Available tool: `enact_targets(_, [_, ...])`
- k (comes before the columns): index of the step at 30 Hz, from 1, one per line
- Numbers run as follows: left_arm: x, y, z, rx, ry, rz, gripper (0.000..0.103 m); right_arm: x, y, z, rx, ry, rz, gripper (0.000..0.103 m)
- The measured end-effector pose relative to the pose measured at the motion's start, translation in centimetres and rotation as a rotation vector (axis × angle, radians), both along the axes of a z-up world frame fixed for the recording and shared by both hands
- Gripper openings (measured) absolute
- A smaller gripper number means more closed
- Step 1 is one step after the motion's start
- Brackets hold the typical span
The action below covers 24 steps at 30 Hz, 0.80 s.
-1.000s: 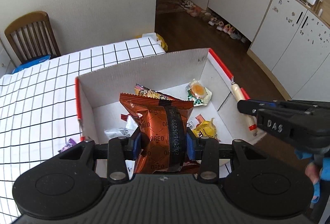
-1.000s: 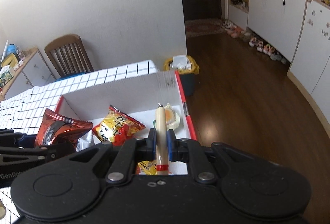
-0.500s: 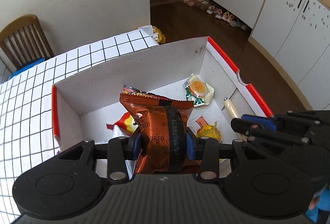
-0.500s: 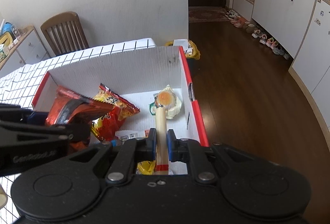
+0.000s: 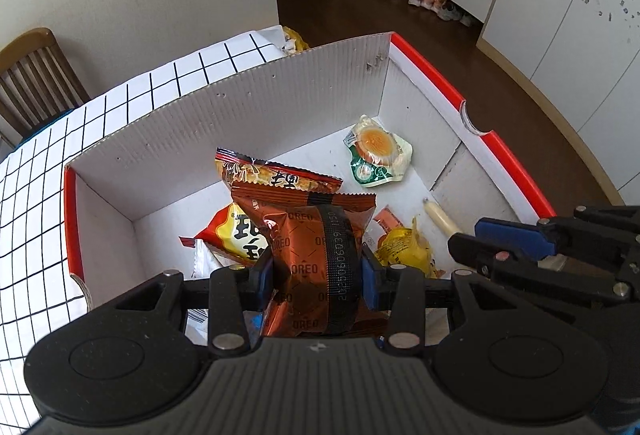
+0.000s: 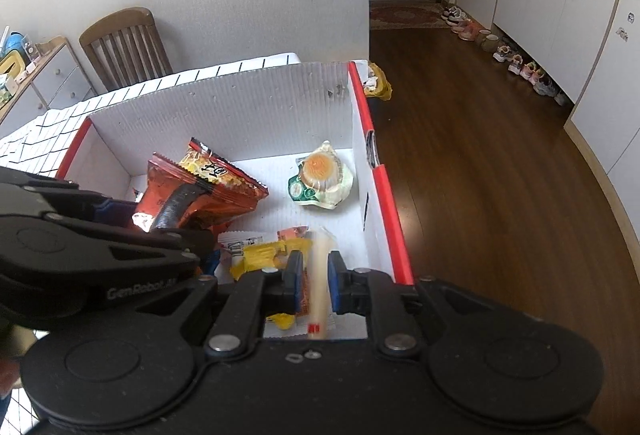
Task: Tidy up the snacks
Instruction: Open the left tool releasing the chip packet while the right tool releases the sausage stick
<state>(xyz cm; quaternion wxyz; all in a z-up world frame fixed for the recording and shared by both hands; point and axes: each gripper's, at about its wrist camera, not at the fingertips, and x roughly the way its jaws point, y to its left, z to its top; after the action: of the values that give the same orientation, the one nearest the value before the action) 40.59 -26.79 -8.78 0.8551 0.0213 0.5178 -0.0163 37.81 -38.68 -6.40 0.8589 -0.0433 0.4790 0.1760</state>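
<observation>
Over the white box (image 5: 280, 107), my left tongs (image 5: 316, 271) pinch a crinkled copper Oreo packet (image 5: 316, 235) while my right tongs (image 6: 314, 281), at three o'clock, are opening around a pale sausage stick (image 6: 320, 275).

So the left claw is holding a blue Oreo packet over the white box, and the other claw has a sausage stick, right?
Nearly. The Oreo packet in the left gripper is copper-brown, not blue, as the left wrist view shows. The right gripper, jaws opening, has the sausage stick between them over the box.

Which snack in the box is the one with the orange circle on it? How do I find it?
Look in the white box with red edges. In its far right corner lies a pale packet, alone, apart from the pile of orange and yellow bags. Only it has a round orange middle and a green patch.
</observation>
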Motion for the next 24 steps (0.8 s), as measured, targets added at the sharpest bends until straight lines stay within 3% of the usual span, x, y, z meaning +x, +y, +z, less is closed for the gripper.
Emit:
enact_targets(2, [-0.1, 0.0, 0.1, 0.002, -0.001, 0.007, 0.044, -0.1, -0.1, 0.1, 0.002, 0.002, 0.005, 0.016])
enact_targets(6, [-0.6, 0.3, 0.7, 0.008, -0.030, 0.014, 0.060, -0.6, -0.3, 0.4, 0.021, 0.002, 0.006, 0.020])
enact_targets(8, [-1.0, 0.6, 1.1, -0.007, -0.045, 0.016, 0.063, -0.8, -0.5, 0.7, 0.024, -0.007, 0.006, 0.020])
enact_targets(13, [-2.3, 1.4, 2.5, -0.034, -0.078, 0.030, 0.063, -1.6, -0.9, 1.9, 0.044, -0.030, 0.016, 0.022])
enact_targets(24, [-6.6, 3.4, 6.2, -0.075, -0.164, 0.061, 0.063, -4.7, -1.0, 5.2, 0.082, -0.085, 0.051, 0.036])
